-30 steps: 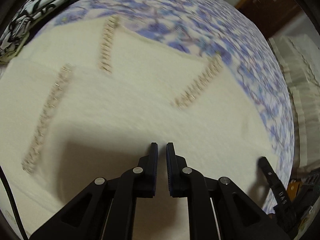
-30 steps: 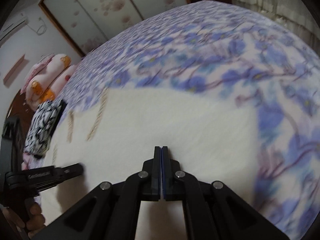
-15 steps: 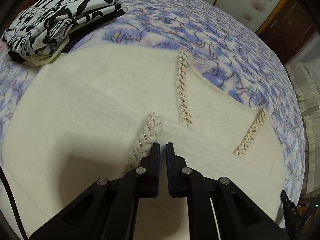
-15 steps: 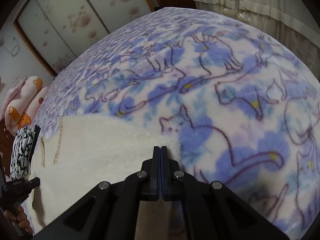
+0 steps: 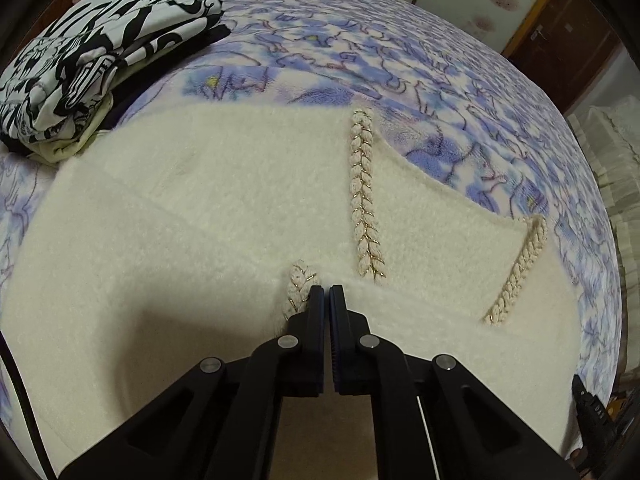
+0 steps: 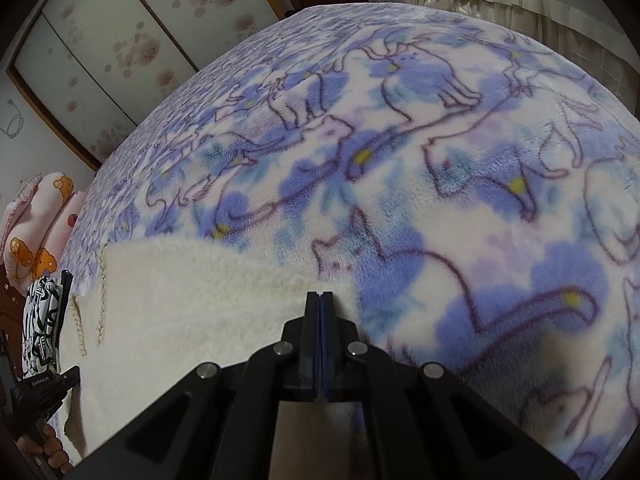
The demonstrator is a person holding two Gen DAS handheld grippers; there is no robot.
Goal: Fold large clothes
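Cream garment (image 5: 224,208) lies flat on our cat-print blanket (image 6: 460,184). Left gripper (image 5: 326,292) jaws nearly closed, empty; right gripper (image 6: 319,298) pressed closed, contents indeterminable.

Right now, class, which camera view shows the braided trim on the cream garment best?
The left wrist view. Three strips of braided trim lie sharp and close on the cream garment, one reaching the left gripper. The right wrist view shows the same trim only small and thin at its left edge.
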